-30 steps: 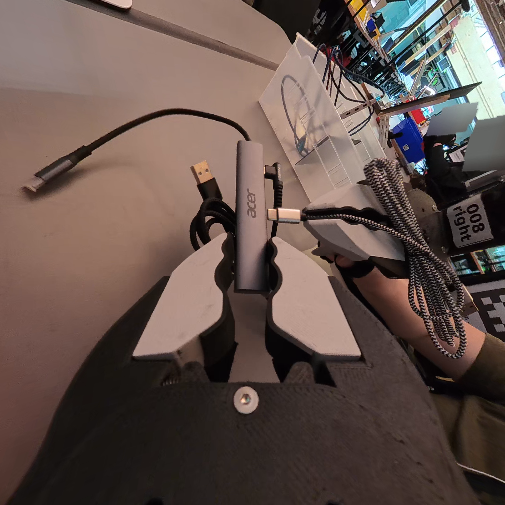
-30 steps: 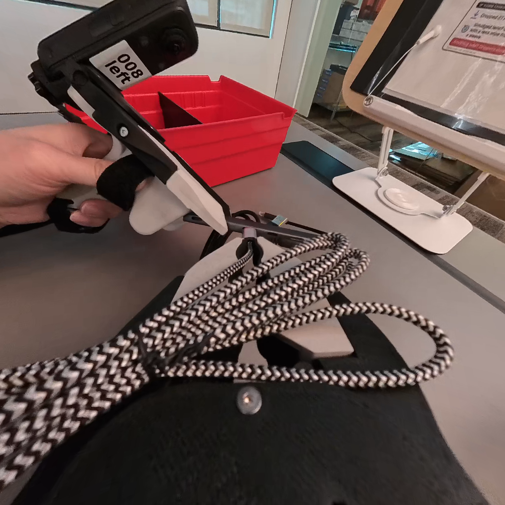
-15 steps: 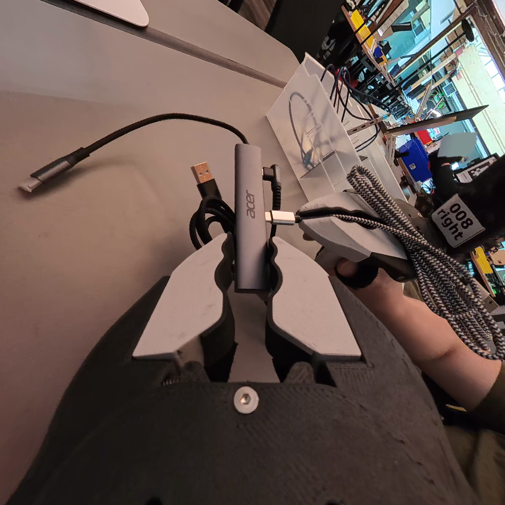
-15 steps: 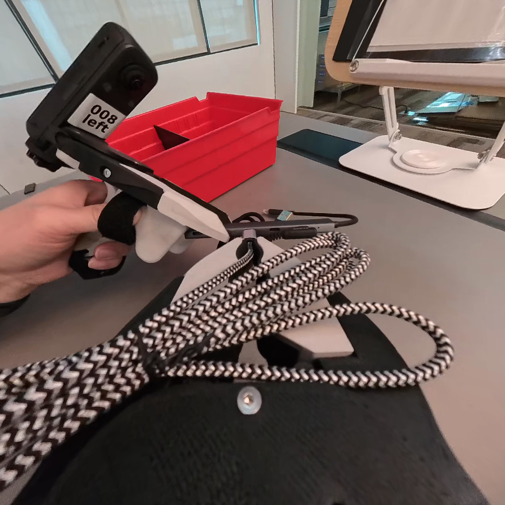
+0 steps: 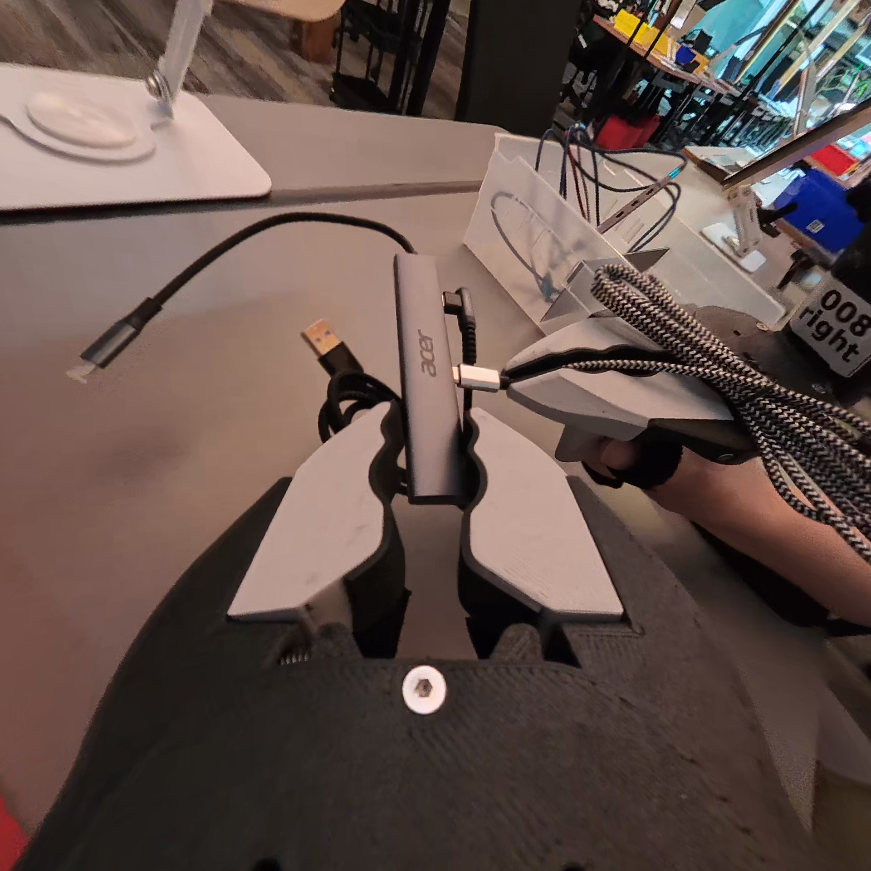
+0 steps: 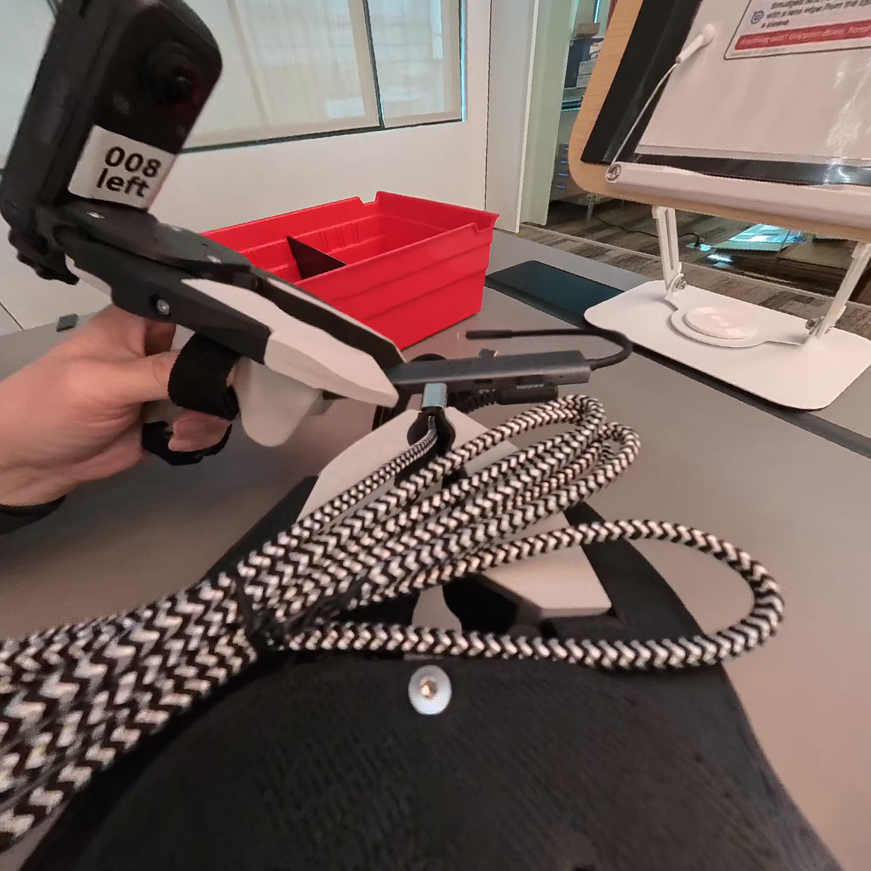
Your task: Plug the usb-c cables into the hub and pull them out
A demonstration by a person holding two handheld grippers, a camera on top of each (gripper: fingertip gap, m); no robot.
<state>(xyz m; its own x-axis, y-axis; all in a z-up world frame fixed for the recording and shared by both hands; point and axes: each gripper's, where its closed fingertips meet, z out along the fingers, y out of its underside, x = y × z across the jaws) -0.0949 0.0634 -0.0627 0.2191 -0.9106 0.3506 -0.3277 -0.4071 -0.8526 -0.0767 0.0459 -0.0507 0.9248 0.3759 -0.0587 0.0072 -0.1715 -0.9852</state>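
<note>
My left gripper (image 5: 431, 417) is shut on the near end of the grey usb hub (image 5: 424, 358) and holds it above the table. A black cable's angled plug (image 5: 456, 301) sits in a far side port. My right gripper (image 6: 431, 426) is shut on the black-and-white braided cable (image 6: 471, 518) just behind its silver plug (image 6: 432, 395). That plug (image 5: 476, 378) stands with its tip in the hub's side port. The braided cable's coil drapes over my right gripper (image 5: 511, 377). The hub (image 6: 490, 370) and left gripper (image 6: 377, 377) show in the right wrist view.
The hub's own lead (image 5: 118, 337) trails left onto the grey table. The black cable's usb-a end (image 5: 325, 337) lies under the hub. A clear bin of cables (image 5: 589, 245) stands to the right, a red bin (image 6: 377, 268) behind, and a white stand base (image 6: 730, 349) at the back. My left and right fingertips are right by each other.
Both grippers have swung round together, with the hub levelled out. The silver plug has stayed at the hub's side port and the grips have not changed.
</note>
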